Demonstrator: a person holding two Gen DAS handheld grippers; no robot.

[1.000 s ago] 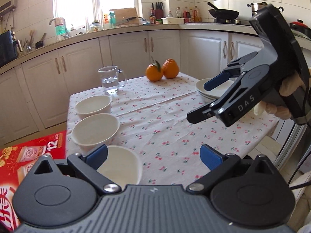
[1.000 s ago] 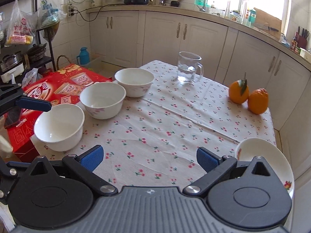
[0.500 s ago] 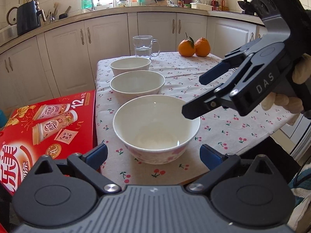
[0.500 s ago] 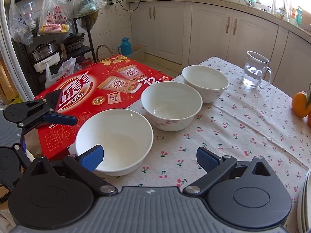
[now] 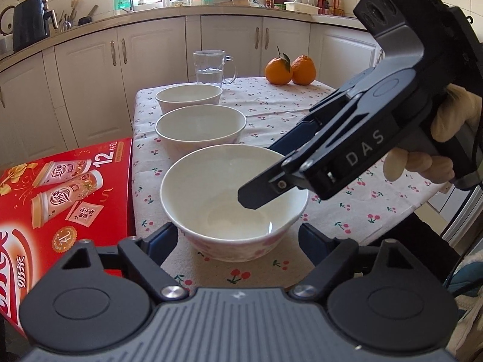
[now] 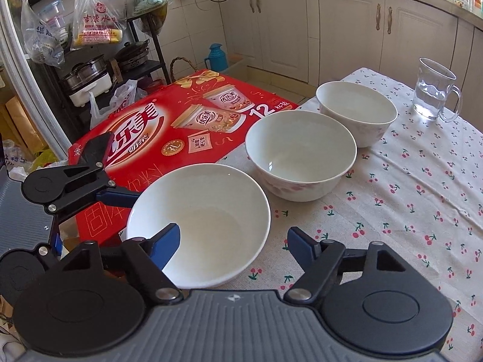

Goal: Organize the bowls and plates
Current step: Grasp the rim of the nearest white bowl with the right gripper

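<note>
White bowl (image 5: 232,199) between left tongs (image 5: 238,238) (closing); right tongs (image 6: 234,242) straddle rim, closing.

A: What do we see on the table (image 5: 302,111)?
B: Three white bowls in a row along its left edge, all upright and empty.
A: Do they touch?
B: The near bowl (image 5: 232,199) stands apart at the front corner; the middle bowl (image 5: 200,129) and the far bowl (image 5: 188,96) stand close.

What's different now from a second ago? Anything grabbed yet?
Both grippers came in on the nearest bowl. The left gripper now straddles it; the right gripper has one finger inside its rim. Both sets of jaws are closing, but no firm grip shows and the bowl sits where it was. The middle bowl, far bowl, mug and oranges are unmoved.
</note>
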